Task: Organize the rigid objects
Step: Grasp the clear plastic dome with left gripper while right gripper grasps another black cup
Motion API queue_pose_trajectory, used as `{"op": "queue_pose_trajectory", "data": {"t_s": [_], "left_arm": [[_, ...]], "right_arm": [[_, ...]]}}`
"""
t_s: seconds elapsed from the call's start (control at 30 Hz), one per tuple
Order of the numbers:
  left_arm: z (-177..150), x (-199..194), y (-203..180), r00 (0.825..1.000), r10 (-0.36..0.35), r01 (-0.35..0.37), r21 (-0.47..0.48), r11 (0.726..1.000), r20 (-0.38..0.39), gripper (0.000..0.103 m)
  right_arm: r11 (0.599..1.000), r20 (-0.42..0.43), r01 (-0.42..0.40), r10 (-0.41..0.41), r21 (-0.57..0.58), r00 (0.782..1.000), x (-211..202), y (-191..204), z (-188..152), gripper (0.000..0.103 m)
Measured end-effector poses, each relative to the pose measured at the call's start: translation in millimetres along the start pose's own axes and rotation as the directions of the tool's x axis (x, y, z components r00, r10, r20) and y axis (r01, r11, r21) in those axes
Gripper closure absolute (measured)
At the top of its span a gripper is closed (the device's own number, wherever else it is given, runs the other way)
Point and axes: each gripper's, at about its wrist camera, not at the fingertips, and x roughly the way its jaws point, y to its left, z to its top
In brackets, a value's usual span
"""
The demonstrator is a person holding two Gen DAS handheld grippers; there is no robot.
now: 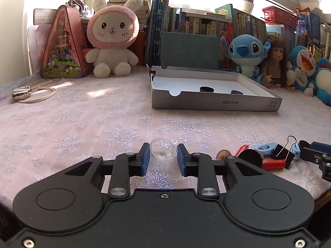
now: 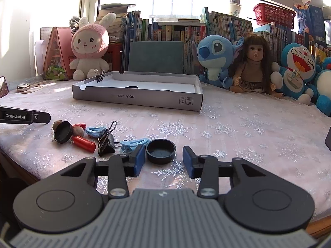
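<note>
Sunlit window bay, bookshelf and plush toys along the back; worktop (image 1: 86, 111) under a pink snowflake cloth. An open grey box (image 1: 215, 101) sits mid-worktop, two dark round caps already inside. Left tool (image 1: 163, 158): blue pads drawn in on either side of a clear plastic cup (image 1: 163, 149), close against its wall; whether they truly press cannot be told. The cup looks thin, light, slick and easily squeezed out of shape, so a gentle hold low on the wall, across its width, seems safest. Right tool (image 2: 163, 158): a black round cap (image 2: 161, 151) lies between the pads, left pad touching, right pad standing clear, so not gripped. The cap reads as stiff and light; take it across the rim. Clips, red tubes and another cap (image 2: 62, 131) wait in a loose cluster nearby.
</note>
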Motion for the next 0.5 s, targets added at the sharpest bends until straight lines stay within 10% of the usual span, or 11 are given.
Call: {"op": "queue_pose_trajectory", "data": {"t_s": [0.5], "left_arm": [[13,-3,-22,0.999,-0.049,0.049,0.009,0.999,0.019,0.077]], "right_arm": [[1.000,0.021,0.000,0.000,-0.002,1.000,2,4,13,0.066]]}}
